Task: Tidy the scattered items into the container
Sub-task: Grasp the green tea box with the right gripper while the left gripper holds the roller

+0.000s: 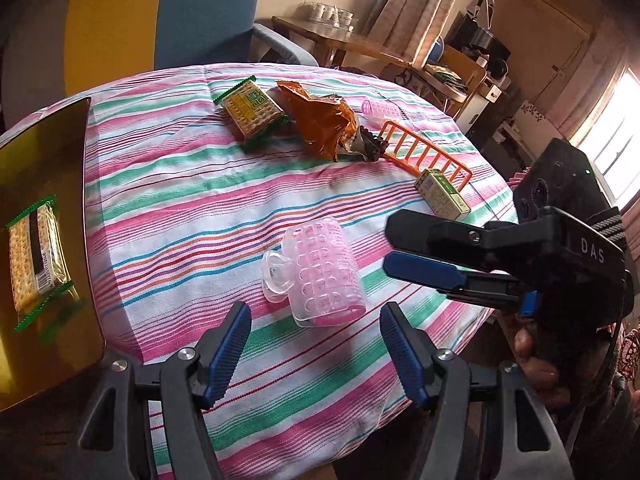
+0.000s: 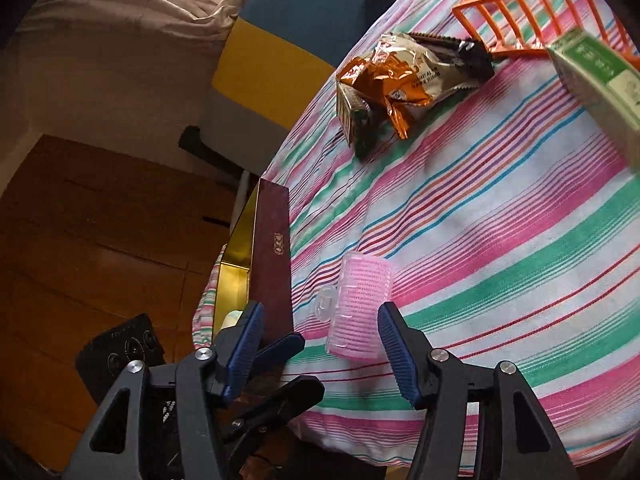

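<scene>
— Two grippers over the striped tablecloth (image 1: 200, 184); how do they stand?
— Left gripper (image 1: 316, 344) and right gripper (image 2: 320, 348) both spread, empty; pink hair roller (image 1: 320, 272) lies between them; one cracker pack (image 1: 36, 252) sits inside the gold box (image 1: 48, 140).

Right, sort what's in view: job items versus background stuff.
Job items:
gold box, already holding one cracker pack
pink hair roller
second cracker pack
orange snack bag
orange rack
small green carton
far pink roller

Just lying about:
blue chair
side table
</scene>
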`<action>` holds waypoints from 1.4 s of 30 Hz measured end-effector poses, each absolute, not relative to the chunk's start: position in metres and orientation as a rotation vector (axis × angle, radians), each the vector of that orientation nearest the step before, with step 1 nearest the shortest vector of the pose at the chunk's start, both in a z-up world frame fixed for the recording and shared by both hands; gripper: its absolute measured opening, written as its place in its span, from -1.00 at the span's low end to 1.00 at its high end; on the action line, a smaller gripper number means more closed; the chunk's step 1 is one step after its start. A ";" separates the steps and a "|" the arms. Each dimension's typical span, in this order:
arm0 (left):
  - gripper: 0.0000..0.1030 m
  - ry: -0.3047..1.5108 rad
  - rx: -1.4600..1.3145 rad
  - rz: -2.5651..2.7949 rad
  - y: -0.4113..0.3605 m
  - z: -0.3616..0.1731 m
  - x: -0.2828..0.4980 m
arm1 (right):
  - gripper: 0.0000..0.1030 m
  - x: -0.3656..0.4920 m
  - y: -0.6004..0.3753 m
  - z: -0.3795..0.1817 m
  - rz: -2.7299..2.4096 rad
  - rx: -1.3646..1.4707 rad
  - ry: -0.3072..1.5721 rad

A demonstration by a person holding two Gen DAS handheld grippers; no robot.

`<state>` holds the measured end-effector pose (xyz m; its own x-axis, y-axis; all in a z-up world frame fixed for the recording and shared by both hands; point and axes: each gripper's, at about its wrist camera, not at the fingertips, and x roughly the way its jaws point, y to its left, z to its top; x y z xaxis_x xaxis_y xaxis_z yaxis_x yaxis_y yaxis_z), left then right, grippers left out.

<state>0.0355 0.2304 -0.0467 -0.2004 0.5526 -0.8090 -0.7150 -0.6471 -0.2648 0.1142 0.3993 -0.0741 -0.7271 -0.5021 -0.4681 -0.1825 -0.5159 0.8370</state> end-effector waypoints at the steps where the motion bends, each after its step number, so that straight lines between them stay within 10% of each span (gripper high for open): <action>1: 0.32 0.216 -1.209 1.941 0.232 -0.047 0.035 | 0.19 0.116 0.401 -0.072 -2.372 1.057 -1.415; 18: 0.46 0.410 -1.174 2.020 0.270 -0.060 0.023 | 0.30 0.161 0.471 -0.067 -2.800 1.159 -1.351; 31: 0.28 0.317 -1.233 2.030 0.256 -0.073 0.009 | 0.30 0.138 0.490 -0.058 -3.181 1.370 -0.861; 37: 0.27 0.290 -1.241 2.030 0.251 -0.075 0.006 | -0.26 0.118 0.494 -0.065 -3.225 1.428 -0.742; 42: 0.26 0.276 -1.236 2.026 0.246 -0.074 0.010 | -0.34 0.115 0.488 -0.068 -3.236 1.456 -0.710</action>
